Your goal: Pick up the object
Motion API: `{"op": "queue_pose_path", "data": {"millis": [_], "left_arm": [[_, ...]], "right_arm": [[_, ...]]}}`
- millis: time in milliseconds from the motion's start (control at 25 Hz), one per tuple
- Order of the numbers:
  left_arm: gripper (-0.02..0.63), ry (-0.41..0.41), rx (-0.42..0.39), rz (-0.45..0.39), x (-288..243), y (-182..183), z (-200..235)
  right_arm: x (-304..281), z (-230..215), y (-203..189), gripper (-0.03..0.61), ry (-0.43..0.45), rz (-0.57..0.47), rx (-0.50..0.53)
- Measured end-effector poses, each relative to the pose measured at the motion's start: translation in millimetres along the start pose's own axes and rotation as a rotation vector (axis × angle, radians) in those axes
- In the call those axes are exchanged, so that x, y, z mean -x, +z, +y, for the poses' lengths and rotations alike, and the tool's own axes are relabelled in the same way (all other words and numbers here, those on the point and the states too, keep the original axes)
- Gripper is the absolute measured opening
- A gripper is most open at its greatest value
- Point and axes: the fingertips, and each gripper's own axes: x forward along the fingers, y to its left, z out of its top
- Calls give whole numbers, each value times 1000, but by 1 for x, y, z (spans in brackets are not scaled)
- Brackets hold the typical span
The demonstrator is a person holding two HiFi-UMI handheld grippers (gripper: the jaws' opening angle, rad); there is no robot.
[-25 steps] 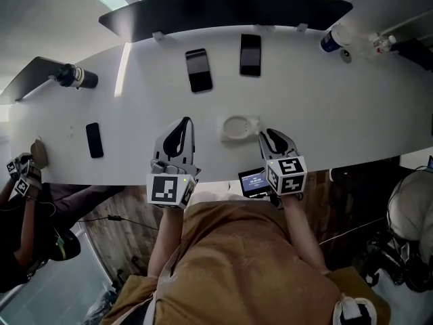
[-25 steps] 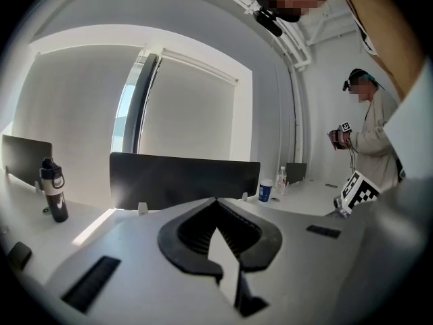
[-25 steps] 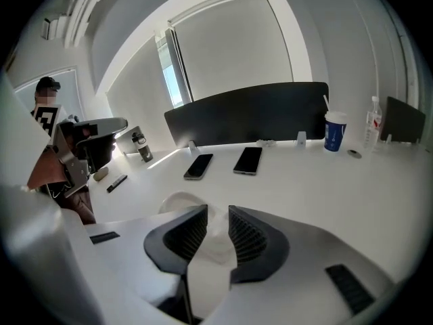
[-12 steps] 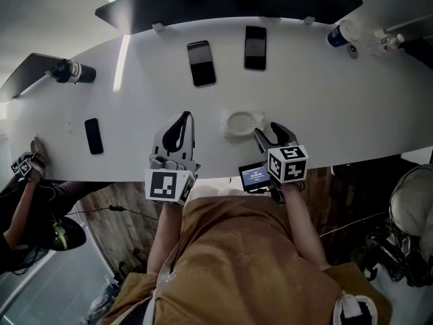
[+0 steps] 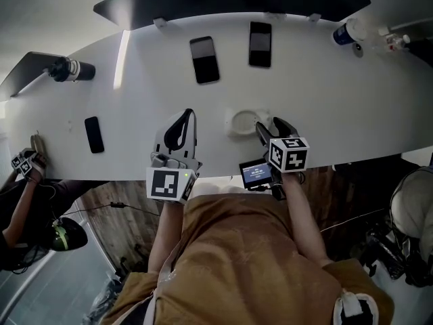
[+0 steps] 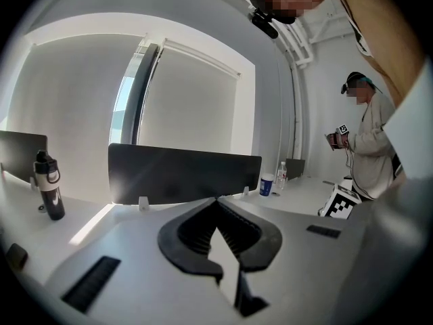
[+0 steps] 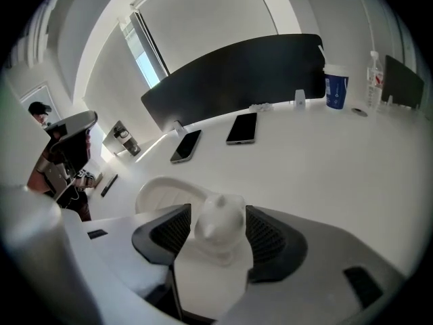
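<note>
Right gripper [image 5: 270, 127]: jaws just opened, straddling white knobbed object [image 7: 218, 223] by the table's [image 5: 338, 100] near edge, seemingly untouched. Centre, then close evenly. Left gripper [image 6: 217, 203]: pressed together.

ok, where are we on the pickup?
Done: the right claw is placed around the white figurine on the table. In hand: its jaws have just been opening and stand either side of it, not pressing. Still to do: close and lift. The left claw is shut, empty.
</note>
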Motion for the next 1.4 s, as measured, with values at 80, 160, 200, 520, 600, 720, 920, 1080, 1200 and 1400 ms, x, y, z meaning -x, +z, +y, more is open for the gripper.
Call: {"op": "queue_pose_path", "data": {"millis": [80, 160, 200, 520, 600, 720, 920, 1080, 1200, 1400], "left_arm": [[6, 6, -2, 8, 0, -1, 4], [6, 16, -1, 13, 0, -2, 9], [6, 21, 3, 8, 0, -2, 11], [6, 36, 22, 3, -2, -4, 19], [6, 36, 27, 6, -3, -4, 20], [6, 36, 29, 7, -4, -5, 22], [6, 50, 37, 17, -3, -9, 29], [6, 54, 36, 18, -6, -9, 33], [6, 61, 33, 16, -8, -9, 36], [6, 72, 35, 23, -8, -11, 36]], "right_arm": [[-4, -1, -1, 236, 2, 12, -10], [-6, -3, -2, 236, 4, 17, -24], [-7, -4, -3, 236, 4, 21, -29], [-16, -5, -5, 261, -2, 80, -14], [-19, -5, -5, 261, 0, 92, -24], [-23, -6, -2, 261, -2, 100, -36], [-28, -6, -4, 259, -15, 125, -26], [-30, -7, -3, 259, -26, 134, -25], [-30, -9, -3, 259, -22, 133, -41], [-31, -8, -5, 259, 18, 139, -100]]}}
